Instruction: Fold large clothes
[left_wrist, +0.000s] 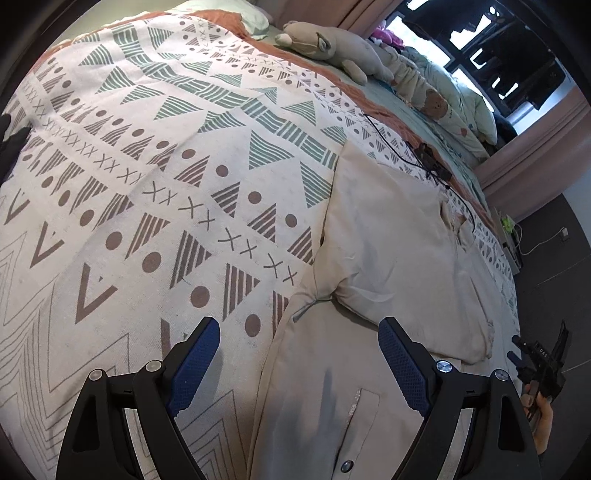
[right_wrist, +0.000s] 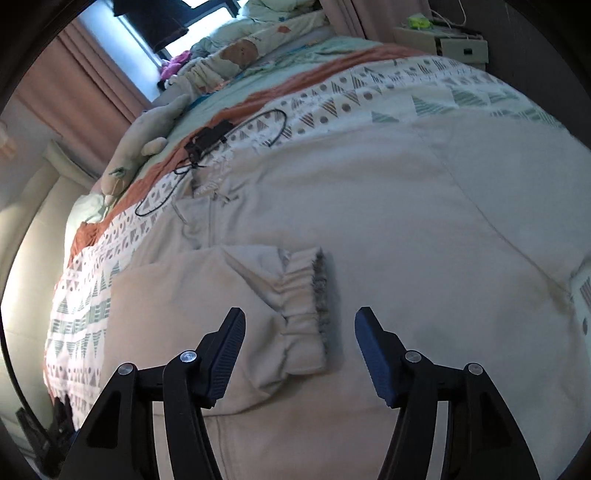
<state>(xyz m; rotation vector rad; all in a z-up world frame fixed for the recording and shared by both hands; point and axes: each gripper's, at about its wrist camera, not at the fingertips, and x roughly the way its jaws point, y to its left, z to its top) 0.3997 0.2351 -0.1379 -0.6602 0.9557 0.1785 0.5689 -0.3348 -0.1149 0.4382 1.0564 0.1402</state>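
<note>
A large beige jacket (left_wrist: 388, 251) lies spread on the patterned bed cover (left_wrist: 147, 166), with a pocket and snap button near its lower edge. My left gripper (left_wrist: 299, 354) hovers open over the jacket's left edge, nothing between its blue pads. In the right wrist view the same jacket (right_wrist: 388, 221) fills the middle, and one sleeve is folded across its body, ending in an elastic cuff (right_wrist: 303, 310). My right gripper (right_wrist: 300, 339) stands open just above that cuff, fingers either side of it, not closed on it. The right gripper (left_wrist: 539, 362) also shows at the left view's far right, held by a hand.
A plush toy (left_wrist: 332, 48) and a rolled quilt (left_wrist: 450, 107) lie along the bed's far side. A black device with a looping cable (right_wrist: 218, 136) rests by the jacket's collar. A bedside box (right_wrist: 454, 40) and pink curtains (right_wrist: 92, 85) stand beyond. Dark floor (left_wrist: 546, 258) borders the bed.
</note>
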